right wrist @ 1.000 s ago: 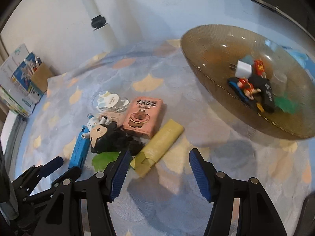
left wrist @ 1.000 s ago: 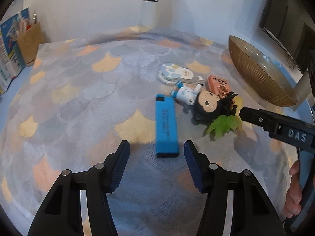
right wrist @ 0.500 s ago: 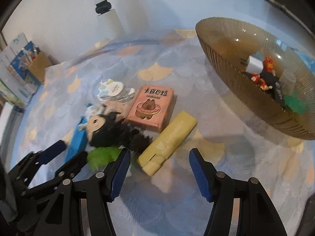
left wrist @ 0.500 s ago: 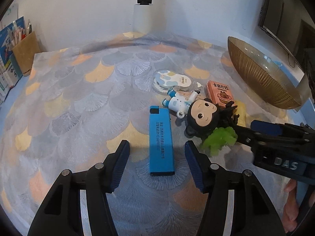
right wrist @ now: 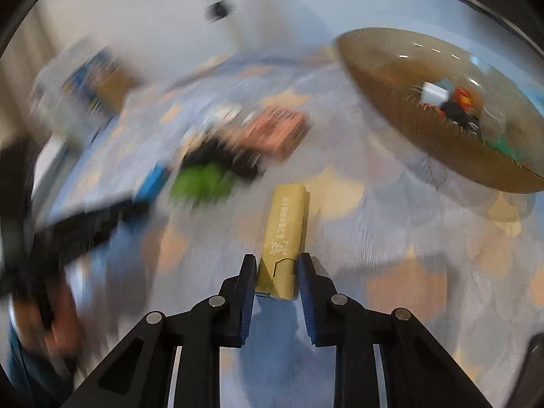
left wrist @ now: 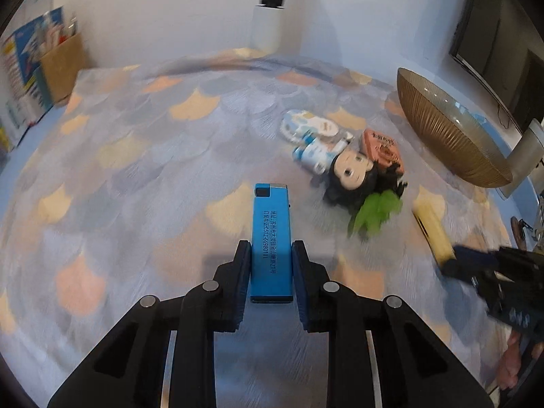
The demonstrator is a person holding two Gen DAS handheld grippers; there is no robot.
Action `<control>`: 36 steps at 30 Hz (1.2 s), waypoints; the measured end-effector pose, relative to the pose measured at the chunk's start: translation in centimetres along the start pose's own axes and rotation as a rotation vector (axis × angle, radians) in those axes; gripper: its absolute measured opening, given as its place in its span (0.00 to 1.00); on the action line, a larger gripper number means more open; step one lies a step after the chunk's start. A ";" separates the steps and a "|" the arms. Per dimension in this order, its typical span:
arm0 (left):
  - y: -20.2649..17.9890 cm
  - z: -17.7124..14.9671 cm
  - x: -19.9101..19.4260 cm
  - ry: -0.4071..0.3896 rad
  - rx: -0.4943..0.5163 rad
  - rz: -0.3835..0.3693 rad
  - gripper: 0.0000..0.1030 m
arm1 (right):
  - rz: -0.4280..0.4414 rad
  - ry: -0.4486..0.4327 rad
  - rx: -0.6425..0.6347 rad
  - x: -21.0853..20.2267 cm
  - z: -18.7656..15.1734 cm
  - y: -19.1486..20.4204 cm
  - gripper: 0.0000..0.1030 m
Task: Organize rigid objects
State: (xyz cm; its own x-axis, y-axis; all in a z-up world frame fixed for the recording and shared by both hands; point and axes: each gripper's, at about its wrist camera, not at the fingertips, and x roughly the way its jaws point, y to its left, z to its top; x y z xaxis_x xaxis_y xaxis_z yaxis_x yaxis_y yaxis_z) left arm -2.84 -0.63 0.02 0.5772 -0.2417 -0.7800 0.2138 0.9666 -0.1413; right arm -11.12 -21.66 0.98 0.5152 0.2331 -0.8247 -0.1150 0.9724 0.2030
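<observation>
Left gripper [left wrist: 271, 273] clenched on the near end of a flat blue rectangular lighter-shaped block [left wrist: 271, 238] with printed white text; both blue pads press its long sides, lower centre of the left wrist view. The block points away toward frame centre, over the fan-patterned grey, blue and orange tablecloth [left wrist: 136, 176]; whether it is lifted or resting on the cloth is hard to tell.

Right gripper [right wrist: 277, 280] clamped on the near end of a slim yellow rectangular box [right wrist: 284, 234] with pale print, lower centre of the right wrist view. The box runs up toward mid-frame. The same box shows at the right edge of the left wrist view [left wrist: 431, 227], with the blurred dark gripper tip at its near end.

Loose pile right of centre in the left wrist view: black-haired big-headed doll figure [left wrist: 353, 173] lying down, green leaf-shaped piece [left wrist: 374, 212] touching its lower side, pink printed card box [left wrist: 382, 151] just behind it, round white-and-blue packet [left wrist: 307, 125] further up.

Ribbed amber glass bowl [right wrist: 401, 108] at upper right of the right wrist view, well apart from the pile, holding small mixed items: white cube, black and red pieces, something green. The left half of that view is heavily motion-blurred.
</observation>
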 end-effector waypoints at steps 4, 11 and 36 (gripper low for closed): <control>0.4 -1.4 -1.2 0.027 -0.023 -0.034 0.20 | -0.033 0.048 -0.115 -1.6 -2.5 0.6 0.23; -0.4 -1.3 -1.0 0.038 -0.010 0.002 0.36 | -0.014 0.060 -0.024 -1.6 -2.1 -1.1 0.31; -6.2 1.3 -4.4 -0.101 0.130 -0.044 0.20 | 0.043 -0.063 -0.108 -5.8 -3.1 3.0 0.11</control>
State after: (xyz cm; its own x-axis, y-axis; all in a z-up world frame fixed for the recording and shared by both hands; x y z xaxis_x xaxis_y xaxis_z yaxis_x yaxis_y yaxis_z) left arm -5.61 -5.64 5.10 0.6401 -0.2972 -0.7085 0.3367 0.9374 -0.0890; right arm -17.06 -20.05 4.71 0.5600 0.2765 -0.7810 -0.2273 0.9578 0.1761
